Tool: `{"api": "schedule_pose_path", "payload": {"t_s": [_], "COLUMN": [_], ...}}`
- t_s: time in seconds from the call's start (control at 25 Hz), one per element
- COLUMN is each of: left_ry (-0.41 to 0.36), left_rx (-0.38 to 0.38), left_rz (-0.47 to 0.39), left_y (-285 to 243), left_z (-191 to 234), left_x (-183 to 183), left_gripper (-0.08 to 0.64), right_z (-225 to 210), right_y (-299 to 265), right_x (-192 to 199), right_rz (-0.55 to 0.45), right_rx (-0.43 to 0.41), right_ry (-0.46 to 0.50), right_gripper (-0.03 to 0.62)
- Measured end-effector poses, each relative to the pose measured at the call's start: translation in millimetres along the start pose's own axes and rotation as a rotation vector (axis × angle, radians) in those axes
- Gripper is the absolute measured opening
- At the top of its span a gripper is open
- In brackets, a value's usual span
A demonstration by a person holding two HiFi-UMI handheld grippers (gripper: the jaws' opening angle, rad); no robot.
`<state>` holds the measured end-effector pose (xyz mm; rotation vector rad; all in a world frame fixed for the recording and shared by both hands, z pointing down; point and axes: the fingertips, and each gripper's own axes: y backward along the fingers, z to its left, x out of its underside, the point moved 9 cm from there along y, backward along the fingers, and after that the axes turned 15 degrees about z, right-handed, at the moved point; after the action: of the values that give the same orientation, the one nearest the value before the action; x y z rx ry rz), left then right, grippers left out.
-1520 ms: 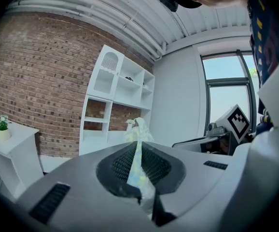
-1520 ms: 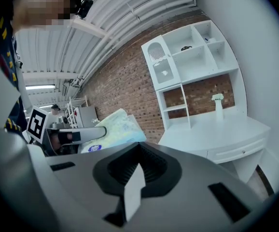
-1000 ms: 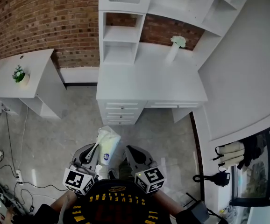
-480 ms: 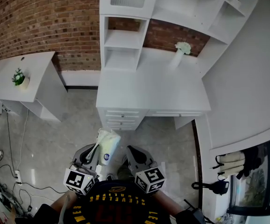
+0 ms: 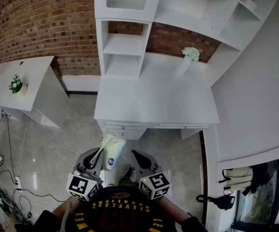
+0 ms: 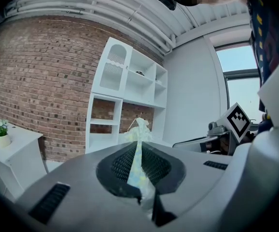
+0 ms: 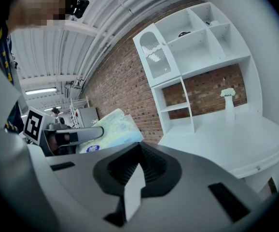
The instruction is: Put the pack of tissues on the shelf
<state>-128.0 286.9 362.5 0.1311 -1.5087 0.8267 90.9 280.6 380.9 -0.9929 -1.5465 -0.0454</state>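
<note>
The pack of tissues (image 5: 111,151), pale with a blue label, hangs over the floor in front of the white desk (image 5: 154,98). My left gripper (image 5: 100,156) is shut on one thin edge of it; in the left gripper view the pack (image 6: 139,134) sticks up as a sliver between the closed jaws of the left gripper (image 6: 140,151). Beside it, my right gripper (image 5: 136,155) is shut and holds nothing. In the right gripper view the pack (image 7: 111,128) shows at left, past the right gripper (image 7: 139,151). The white shelf unit (image 5: 122,45) stands at the desk's back.
A white vase of flowers (image 5: 188,58) stands on the desk against the brick wall. Drawers (image 5: 122,128) face me under the desktop. A white side table (image 5: 31,88) with a small potted plant (image 5: 16,84) is at left. Cables (image 5: 11,178) lie on the tiled floor.
The desk and shelf unit have come nearer and lower in the head view. Both grippers keep their pose, the left still gripping the pack.
</note>
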Motion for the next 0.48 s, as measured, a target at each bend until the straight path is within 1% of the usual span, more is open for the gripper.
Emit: {"api": "schedule_pose_path", "payload": {"t_s": [0.24, 0.48], "left_ry": [0.001, -0.014], "left_rx": [-0.045, -0.051], "left_rz": [0.024, 0.022], "left_y": [-27, -54], "left_z": [-1, -12], "left_x": [-17, -34], "left_gripper": [0.006, 0.007], "right_z": [-33, -64], "right_y": [-12, -13], "right_x": [-17, -24], "right_rz": [-0.007, -0.013], "right_rx": [-0.050, -0.058], "right_ry": [-0.001, -0.004], "right_gripper": [-0.002, -0.002]}}
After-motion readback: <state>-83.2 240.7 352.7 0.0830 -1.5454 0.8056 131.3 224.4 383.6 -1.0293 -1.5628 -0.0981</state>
